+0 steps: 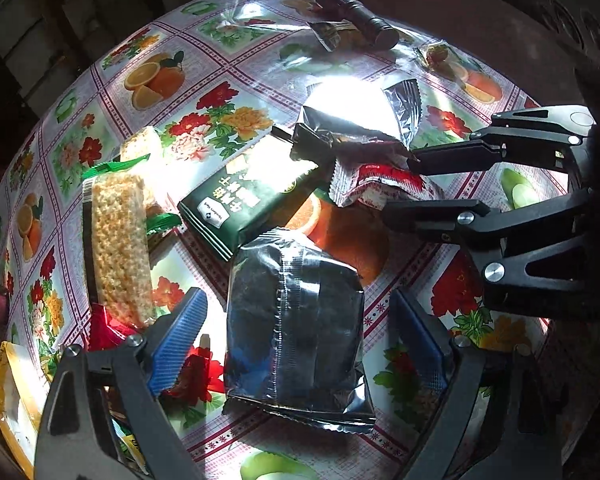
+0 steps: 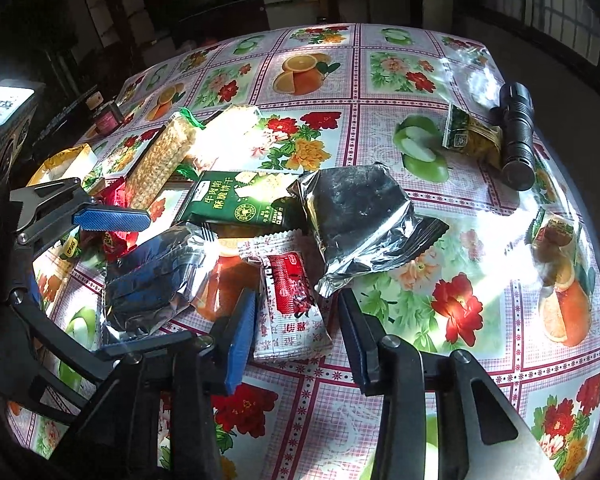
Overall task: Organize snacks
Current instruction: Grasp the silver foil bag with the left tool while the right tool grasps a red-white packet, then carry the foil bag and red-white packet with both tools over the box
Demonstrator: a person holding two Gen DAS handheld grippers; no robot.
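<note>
I hold the left tool (image 1: 296, 344) wide open astride the silver packet (image 1: 294, 326) at lower centre. The right tool (image 2: 300, 328) stands open around the red-white packet (image 2: 292, 300) on the worktop (image 2: 380, 128).

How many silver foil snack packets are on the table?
2. One silver foil packet lies between the left gripper's fingers; the other lies further back, next to the green biscuit packet. More may be hidden in the pile.
</note>
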